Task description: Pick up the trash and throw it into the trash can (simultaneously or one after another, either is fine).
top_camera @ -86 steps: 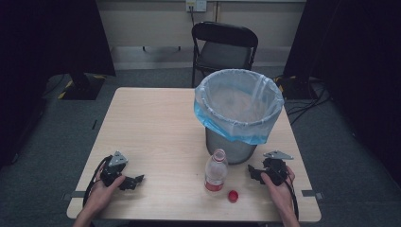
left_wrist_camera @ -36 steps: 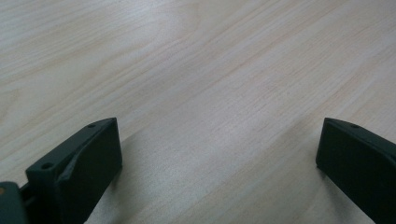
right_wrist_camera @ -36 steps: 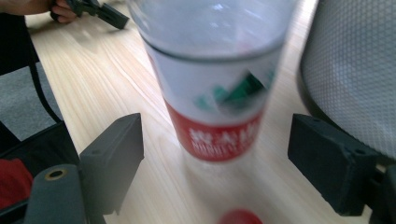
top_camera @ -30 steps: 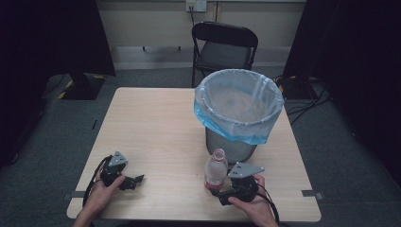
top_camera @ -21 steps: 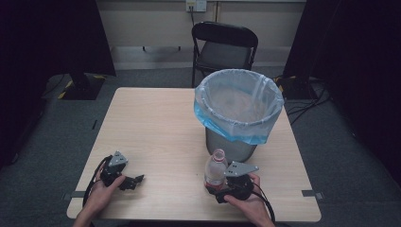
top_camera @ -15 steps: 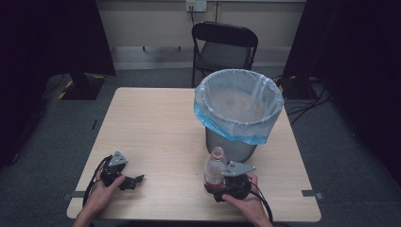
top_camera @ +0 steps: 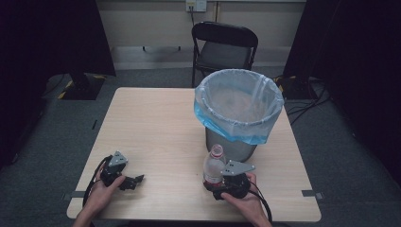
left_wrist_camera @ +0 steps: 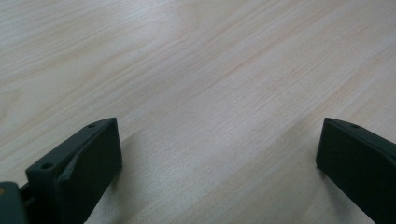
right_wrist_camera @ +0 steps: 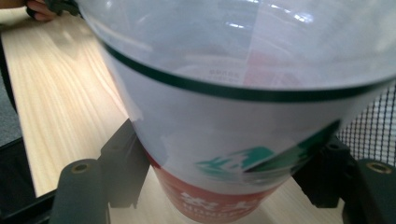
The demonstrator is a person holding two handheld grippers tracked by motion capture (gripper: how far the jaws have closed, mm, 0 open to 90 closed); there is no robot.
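Tabletop of pale wood grain [top_camera: 156,123] on grey carpet, black folding chair [top_camera: 223,45] at 12 o'clock. Clear plastic bottle with red-and-white label [top_camera: 213,165] upright at 5 o'clock, just before blue-lined mesh bin [top_camera: 239,111]. Right gripper [top_camera: 222,185]: jaws just closing, bottle's base between them; contact unclear, label blurred in its view. Left gripper [top_camera: 135,180] at 7 o'clock: jaws wide, holding nothing.

A clear plastic bottle [top_camera: 213,165] with white-and-red label stands upright, uncapped, just before the bin [top_camera: 239,113].
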